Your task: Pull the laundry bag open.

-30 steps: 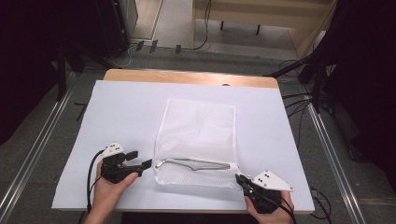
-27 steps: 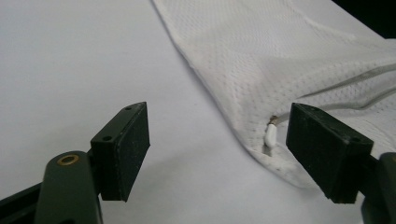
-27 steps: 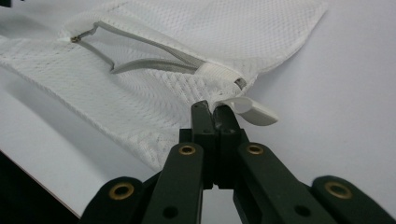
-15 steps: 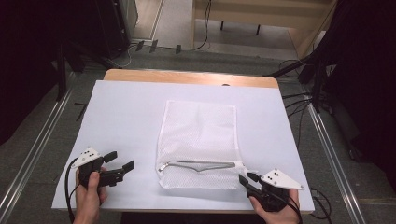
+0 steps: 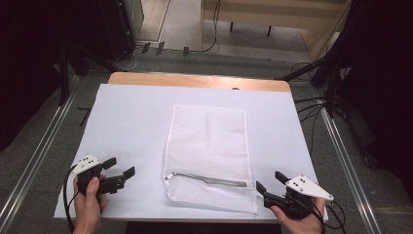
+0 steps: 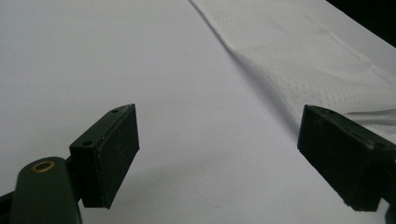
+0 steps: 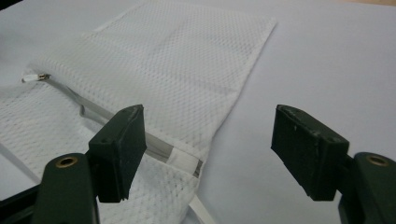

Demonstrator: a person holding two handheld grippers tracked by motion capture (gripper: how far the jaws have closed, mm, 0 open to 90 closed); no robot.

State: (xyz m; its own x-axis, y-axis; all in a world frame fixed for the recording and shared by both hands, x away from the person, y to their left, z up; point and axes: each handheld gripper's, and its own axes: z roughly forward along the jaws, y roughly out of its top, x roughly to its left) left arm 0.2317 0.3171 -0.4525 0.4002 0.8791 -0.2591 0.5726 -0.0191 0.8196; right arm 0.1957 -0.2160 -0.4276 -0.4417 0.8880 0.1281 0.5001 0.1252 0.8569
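Observation:
A white mesh zip bag (image 5: pixel 209 151) lies flat in the middle of the white table cover, its zipper (image 5: pixel 207 179) running across near the front edge. In the right gripper view the mesh bag (image 7: pixel 154 60) and its zipper (image 7: pixel 116 121) lie just ahead of the jaws. My left gripper (image 5: pixel 120 168) is held open at the front left, well clear of the bag, nothing between its jaws. My right gripper (image 5: pixel 271 182) is open at the front right, just beside the bag's front right corner. The left gripper view shows the bag's edge (image 6: pixel 299 51) at the right.
The white cover (image 5: pixel 131 122) spreads over a wooden table whose far edge (image 5: pixel 195 80) shows. Metal rails (image 5: pixel 341 151) run along both sides on the floor. Cables and dark stands (image 5: pixel 321 73) sit beyond the table.
My left gripper has pulled away from the bag's front left edge to the left and opened. The right gripper has shifted slightly right and back; the bag lies flatter.

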